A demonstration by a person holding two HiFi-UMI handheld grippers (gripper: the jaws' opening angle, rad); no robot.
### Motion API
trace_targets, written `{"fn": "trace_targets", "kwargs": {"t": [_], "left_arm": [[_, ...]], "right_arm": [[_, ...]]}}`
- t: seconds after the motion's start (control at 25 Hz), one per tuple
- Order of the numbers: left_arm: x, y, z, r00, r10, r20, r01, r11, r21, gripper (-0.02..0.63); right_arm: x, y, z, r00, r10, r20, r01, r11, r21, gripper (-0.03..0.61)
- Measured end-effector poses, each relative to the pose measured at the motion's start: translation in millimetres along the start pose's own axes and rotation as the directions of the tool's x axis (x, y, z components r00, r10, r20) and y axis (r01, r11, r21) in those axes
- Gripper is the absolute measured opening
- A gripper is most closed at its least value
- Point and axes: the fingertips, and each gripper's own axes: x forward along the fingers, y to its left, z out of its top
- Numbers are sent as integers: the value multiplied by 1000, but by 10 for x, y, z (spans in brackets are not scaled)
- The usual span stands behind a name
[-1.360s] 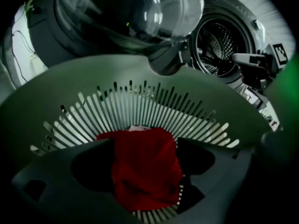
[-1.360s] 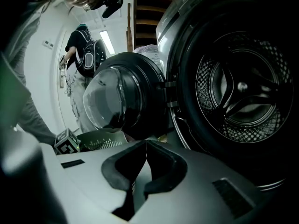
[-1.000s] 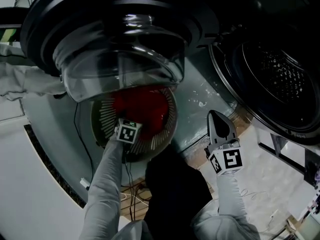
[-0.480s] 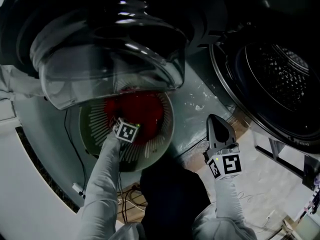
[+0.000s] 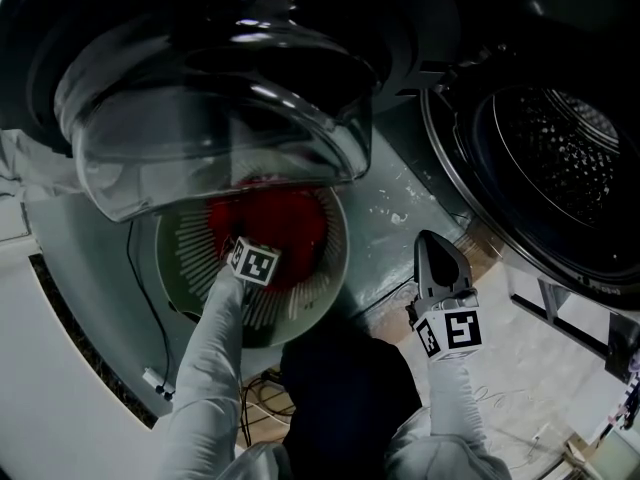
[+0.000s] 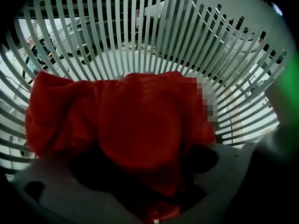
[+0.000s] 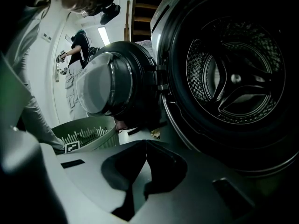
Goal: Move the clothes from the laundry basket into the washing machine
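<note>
Left gripper [image 6: 152, 190]: jaws just opened wide, crumpled red fabric garment [image 6: 135, 120] between, ungripped, in pale slatted plastic laundry basket [image 6: 196, 41]. Right gripper [image 7: 145, 146]: jaws together, empty. Likely soft, light, floppy; pinch central fold.

The washing machine's drum mouth [image 5: 565, 158] gapes unobstructed at the right. Its swung-out glass door [image 5: 220, 93] overhangs the far half of the laundry basket [image 5: 185, 253], leaving only the near side reachable from above. Inside, slatted walls hem the red clothes [image 5: 280, 218]. A bare strip of floor [image 5: 400, 208] separates basket and machine.
</note>
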Motion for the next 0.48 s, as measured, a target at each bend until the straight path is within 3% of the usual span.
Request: {"fn": "trace_targets", "kwargs": {"t": [0.04, 0.08, 0.12, 0.16, 0.48], "left_arm": [[-29, 21, -5, 1000, 11, -8, -11, 1000, -13, 438], [-66, 46, -6, 1000, 24, -14, -24, 999, -29, 274], [-103, 65, -6, 999, 34, -17, -35, 999, -42, 187], [-138, 69, -10, 999, 40, -16, -41, 998, -46, 154], [-436, 40, -6, 998, 51, 21, -50, 998, -47, 123]], "right_arm": [[-11, 5, 0, 1000, -2, 0, 2, 1000, 1, 17], [-23, 6, 1, 1000, -5, 1, 5, 1000, 2, 17], [-37, 6, 5, 1000, -9, 1, 9, 1000, 6, 17], [-53, 8, 10, 1000, -12, 2, 12, 1000, 10, 17], [-176, 102, 121, 1000, -16, -4, 16, 999, 29, 17]]}}
